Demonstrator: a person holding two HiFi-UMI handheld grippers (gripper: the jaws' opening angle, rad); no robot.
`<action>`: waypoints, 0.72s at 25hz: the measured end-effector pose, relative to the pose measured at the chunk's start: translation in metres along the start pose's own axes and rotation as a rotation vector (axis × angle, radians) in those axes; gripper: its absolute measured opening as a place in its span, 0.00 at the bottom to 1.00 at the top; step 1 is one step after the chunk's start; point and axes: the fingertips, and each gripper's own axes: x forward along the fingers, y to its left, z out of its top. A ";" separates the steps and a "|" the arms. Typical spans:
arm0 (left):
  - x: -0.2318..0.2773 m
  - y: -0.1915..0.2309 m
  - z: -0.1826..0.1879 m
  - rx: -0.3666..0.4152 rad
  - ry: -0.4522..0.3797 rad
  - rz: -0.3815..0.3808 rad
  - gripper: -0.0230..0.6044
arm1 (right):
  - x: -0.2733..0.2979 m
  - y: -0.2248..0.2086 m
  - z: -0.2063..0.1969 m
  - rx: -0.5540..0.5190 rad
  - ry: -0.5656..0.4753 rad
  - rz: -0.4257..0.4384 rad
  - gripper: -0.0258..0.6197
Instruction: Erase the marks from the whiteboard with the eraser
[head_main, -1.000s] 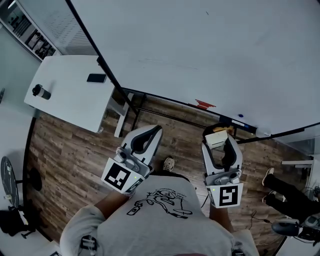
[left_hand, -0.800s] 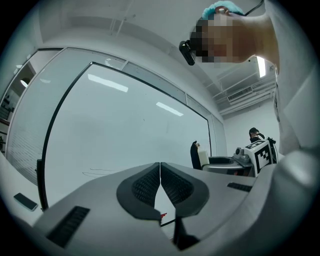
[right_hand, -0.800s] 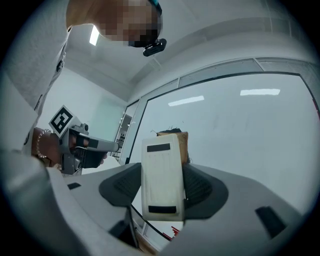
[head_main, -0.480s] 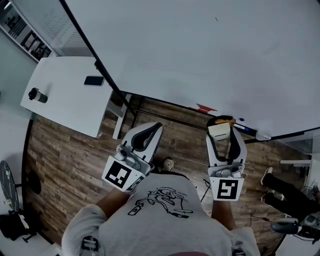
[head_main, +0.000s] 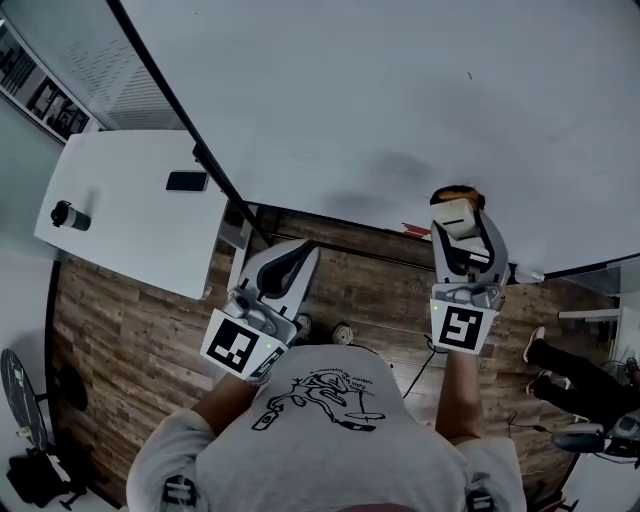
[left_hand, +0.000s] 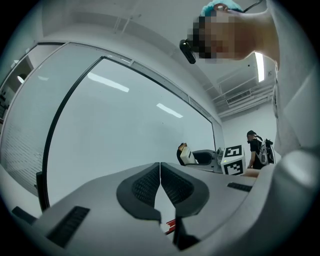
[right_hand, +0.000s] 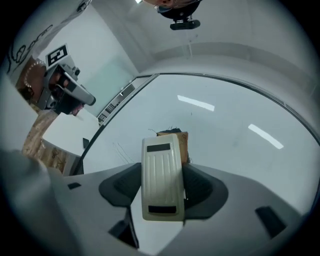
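Whiteboard (head_main: 400, 100) fills the wall, wood floor (head_main: 130, 330) below. Right gripper (head_main: 460, 226) is clamped on the cream eraser (right_hand: 161, 180), its felt end pointing at the board near the lower edge; contact unclear. Left gripper (left_hand: 160, 172) has its jaws pressed together, empty, off the board. White table (head_main: 130, 235) with a phone (head_main: 186, 181) is at left.

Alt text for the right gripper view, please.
The right tongs are shut on a cream eraser pointing toward the whiteboard, which fills most of the frame. The left tongs show at upper left.
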 end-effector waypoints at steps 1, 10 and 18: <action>0.000 0.005 0.001 0.000 -0.001 -0.002 0.07 | 0.008 -0.002 -0.001 -0.015 0.005 -0.008 0.45; 0.002 0.040 0.001 -0.021 0.000 -0.019 0.07 | 0.063 -0.012 -0.014 -0.094 0.054 -0.032 0.44; 0.013 0.049 -0.008 -0.039 0.018 -0.036 0.07 | 0.075 -0.010 -0.025 -0.123 0.054 -0.030 0.44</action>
